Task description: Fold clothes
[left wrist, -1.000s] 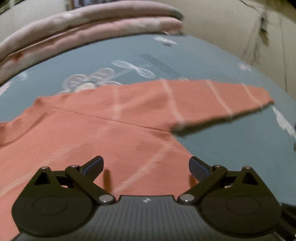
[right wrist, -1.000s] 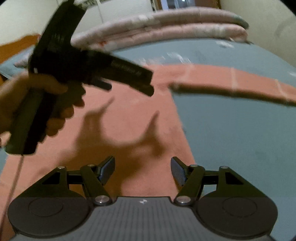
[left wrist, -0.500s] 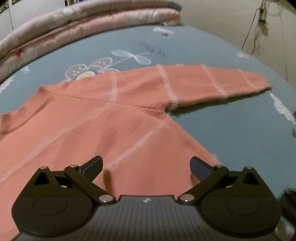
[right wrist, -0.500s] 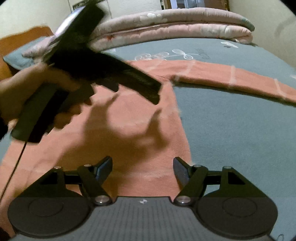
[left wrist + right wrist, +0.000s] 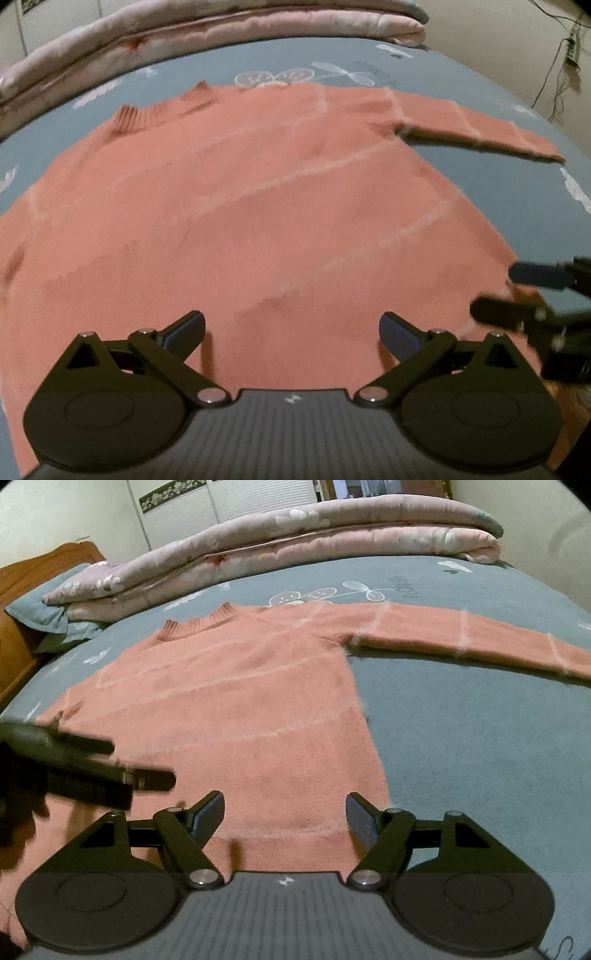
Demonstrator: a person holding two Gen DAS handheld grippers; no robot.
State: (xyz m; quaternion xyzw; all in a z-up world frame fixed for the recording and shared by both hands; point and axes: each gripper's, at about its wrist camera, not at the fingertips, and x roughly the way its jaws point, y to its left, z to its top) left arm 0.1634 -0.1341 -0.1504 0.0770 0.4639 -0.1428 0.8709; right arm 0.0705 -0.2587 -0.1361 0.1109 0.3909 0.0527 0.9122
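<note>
A salmon sweater (image 5: 258, 221) with pale stripes lies flat on the grey-blue bed sheet (image 5: 480, 757), its collar (image 5: 199, 626) at the far side. One sleeve (image 5: 461, 635) stretches out to the right. My left gripper (image 5: 291, 328) hangs open over the lower body of the sweater, nothing between its fingers. My right gripper (image 5: 285, 810) is open too, above the hem near the sweater's right edge. Each gripper shows in the other's view: the right gripper (image 5: 517, 295) at the right edge by the hem corner, the left gripper (image 5: 125, 762) low on the left.
A folded pink quilt (image 5: 295, 542) lies along the far side of the bed. A grey pillow (image 5: 44, 616) and a wooden headboard (image 5: 37, 568) are at the far left. Cables (image 5: 565, 55) hang on the wall at the right.
The left gripper has swept leftward and lower over the sweater; its view now takes in the collar and whole body. The right gripper has stayed in place, open.
</note>
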